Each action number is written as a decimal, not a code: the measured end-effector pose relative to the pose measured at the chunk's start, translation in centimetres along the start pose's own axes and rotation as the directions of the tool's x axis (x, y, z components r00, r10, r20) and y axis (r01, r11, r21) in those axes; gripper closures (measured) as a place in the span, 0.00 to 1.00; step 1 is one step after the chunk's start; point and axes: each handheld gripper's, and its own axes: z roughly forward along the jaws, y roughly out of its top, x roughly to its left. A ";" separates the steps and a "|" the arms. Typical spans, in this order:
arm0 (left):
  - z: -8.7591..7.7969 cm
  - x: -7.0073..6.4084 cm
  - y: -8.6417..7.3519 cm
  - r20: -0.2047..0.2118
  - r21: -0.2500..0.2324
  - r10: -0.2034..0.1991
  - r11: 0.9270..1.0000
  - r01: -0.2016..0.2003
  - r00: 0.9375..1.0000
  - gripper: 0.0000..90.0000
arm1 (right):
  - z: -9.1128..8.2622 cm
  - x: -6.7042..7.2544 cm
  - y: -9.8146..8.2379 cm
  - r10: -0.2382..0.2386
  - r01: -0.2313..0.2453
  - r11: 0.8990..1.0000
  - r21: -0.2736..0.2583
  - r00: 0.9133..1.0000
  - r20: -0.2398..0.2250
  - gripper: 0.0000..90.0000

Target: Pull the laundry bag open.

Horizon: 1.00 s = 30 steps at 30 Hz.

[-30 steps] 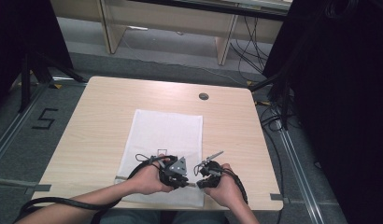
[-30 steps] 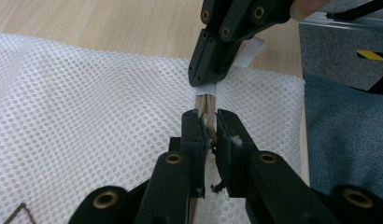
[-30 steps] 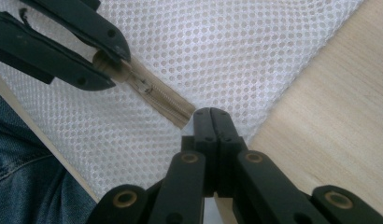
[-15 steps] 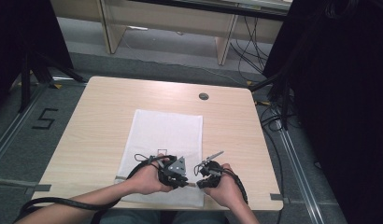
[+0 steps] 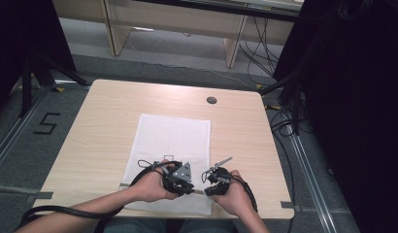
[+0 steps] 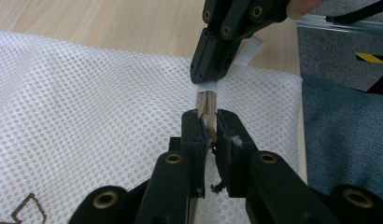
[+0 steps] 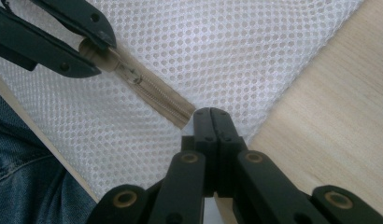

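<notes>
A white mesh bag (image 5: 174,135) lies flat on the wooden table (image 5: 105,116), its near edge at the table's front. A beige zipper (image 7: 150,92) runs along that edge. My left gripper (image 5: 189,188) is shut on one part of the zipper (image 6: 207,103), the tape pinched between its jaws (image 6: 208,128). My right gripper (image 5: 207,190) faces it closely and is shut on the zipper's end (image 7: 210,116). In the right gripper view the left gripper (image 7: 87,49) clamps the zipper farther up. The right gripper (image 6: 213,70) shows at the top of the left gripper view, by a white tab.
A round cable hole (image 5: 211,100) sits at the table's far right. The person's jeans (image 7: 26,186) lie just below the table's front edge. Grey tape (image 5: 288,205) marks the front corners. Cables trail from both grippers, and a floor mark "5" (image 5: 45,124) lies at the left.
</notes>
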 end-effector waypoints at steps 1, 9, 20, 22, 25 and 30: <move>0.0 0.0 0.0 0.000 0.000 0.000 1.000 0.000 1.000 0.91 | 0.0 0.0 0.0 0.000 0.000 1.000 0.000 1.000 0.000 1.00; -0.3 0.1 -0.1 -0.008 -0.001 0.011 1.000 -0.011 1.000 0.91 | 0.0 -0.2 0.0 -0.021 0.021 1.000 -0.007 1.000 0.002 1.00; -0.5 0.1 -0.2 -0.008 -0.008 -0.006 1.000 0.006 1.000 0.91 | 0.1 -0.2 0.0 -0.023 0.023 1.000 -0.008 1.000 -0.001 1.00; -0.6 0.1 -0.2 -0.004 -0.008 -0.010 1.000 0.010 1.000 0.91 | 0.0 -0.2 0.0 -0.021 0.021 1.000 -0.006 1.000 0.001 1.00; -0.6 0.0 -0.2 -0.005 -0.009 -0.009 1.000 0.009 1.000 0.91 | 0.0 -0.2 0.0 -0.020 0.020 1.000 -0.007 1.000 0.002 1.00; -0.8 0.1 -0.3 -0.004 -0.010 -0.014 1.000 0.014 1.000 0.91 | 0.1 -0.2 0.0 -0.024 0.024 1.000 -0.009 1.000 0.000 1.00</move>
